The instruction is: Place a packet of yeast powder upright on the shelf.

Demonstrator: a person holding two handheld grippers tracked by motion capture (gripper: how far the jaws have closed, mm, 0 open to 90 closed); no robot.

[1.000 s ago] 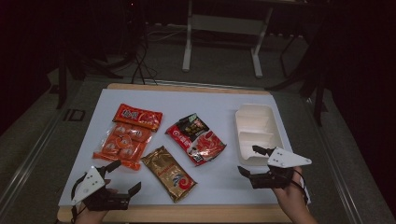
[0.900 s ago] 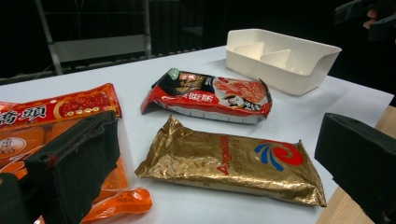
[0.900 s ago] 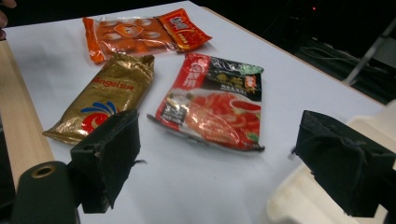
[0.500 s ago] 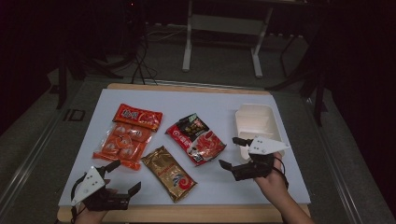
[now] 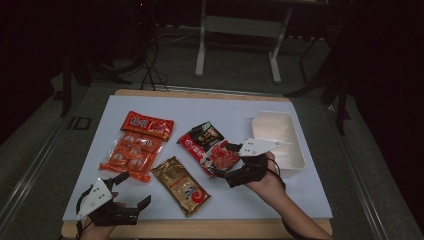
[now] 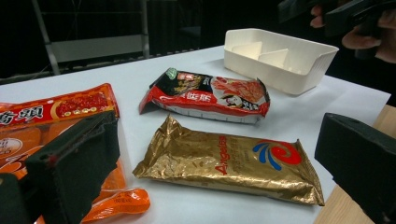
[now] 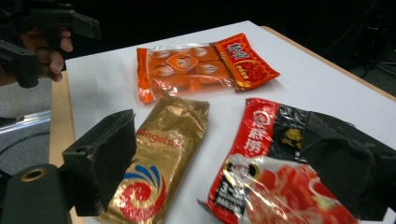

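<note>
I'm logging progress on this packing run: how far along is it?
Nothing is packed: the white tray holds no packet. In hand: the right gripper, jaws open, is at the red-and-black packet, not yet gripping it. The gold packet and orange packet lie untouched; the left gripper waits open.

Black grippers [image 5: 229, 161] — grey triangular plates

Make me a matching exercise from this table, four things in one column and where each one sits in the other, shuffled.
1. gold packet
2. orange packet
3. white tray
4. red and black packet

A. right side of the table, holding no packets
B. at the right gripper, jaws open around its end
C. far left of the packets
D. nearest the table's front edge, between the grippers

Pairs: 1-D, 2-C, 3-A, 4-B
</note>
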